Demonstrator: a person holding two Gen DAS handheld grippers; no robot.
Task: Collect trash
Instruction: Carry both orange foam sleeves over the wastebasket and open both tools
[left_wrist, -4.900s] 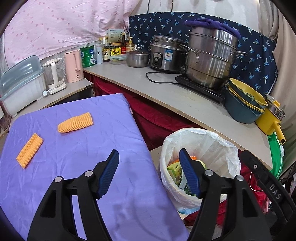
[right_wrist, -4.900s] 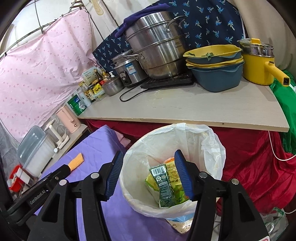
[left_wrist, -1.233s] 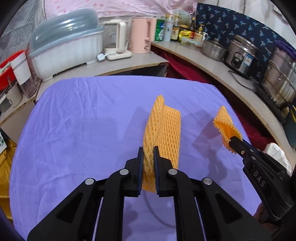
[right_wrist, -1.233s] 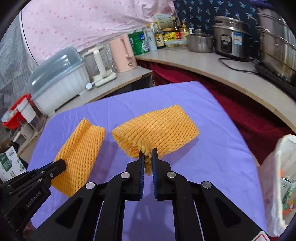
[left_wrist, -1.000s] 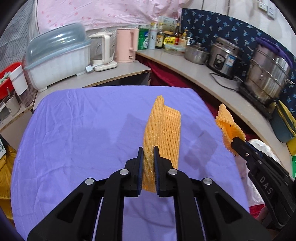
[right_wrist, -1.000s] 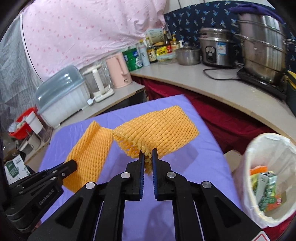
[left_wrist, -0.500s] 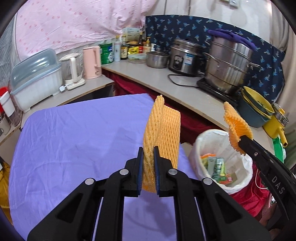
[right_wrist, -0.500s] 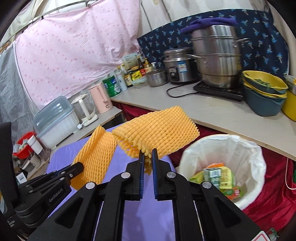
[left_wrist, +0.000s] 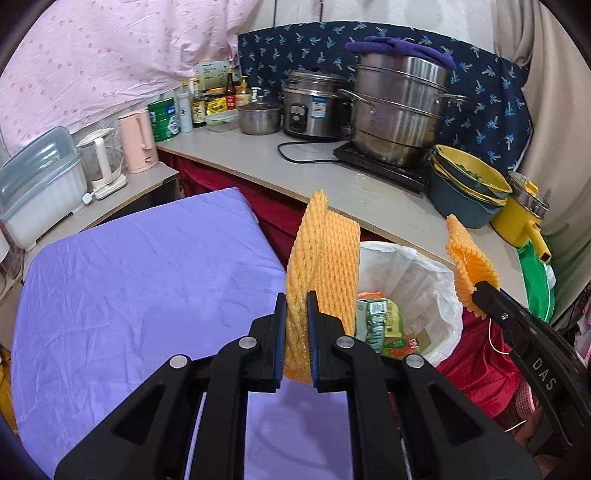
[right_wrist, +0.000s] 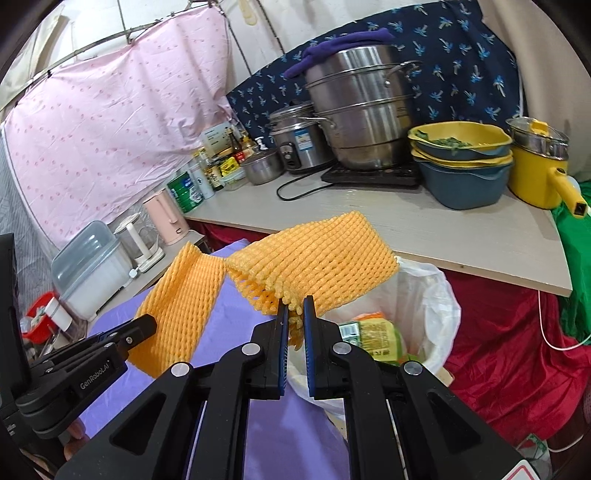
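Observation:
My left gripper (left_wrist: 296, 306) is shut on an orange foam net sleeve (left_wrist: 325, 251) that stands upright in the air at the near rim of the trash bin (left_wrist: 424, 269). The bin is lined with a white bag and holds green and orange wrappers (left_wrist: 380, 325). My right gripper (right_wrist: 293, 306) is shut on a second orange foam net (right_wrist: 317, 258), held flat above the bin (right_wrist: 428, 295). In the left wrist view the right gripper (left_wrist: 480, 284) shows at the right with its net (left_wrist: 467, 258) over the bin's far side. In the right wrist view the left gripper (right_wrist: 147, 325) carries its net (right_wrist: 181, 302).
A purple cloth (left_wrist: 140, 288) covers the table left of the bin. Behind runs a counter (left_wrist: 332, 188) with a steel steamer pot (left_wrist: 395, 118), a rice cooker (left_wrist: 314, 107), stacked bowls (left_wrist: 469, 192), a yellow pot (left_wrist: 524, 218) and bottles. A red cloth (right_wrist: 517, 332) hangs beneath it.
Both grippers have swung right from over the purple table to the trash bin, each still shut on its orange net. The bin now lies directly below the nets.

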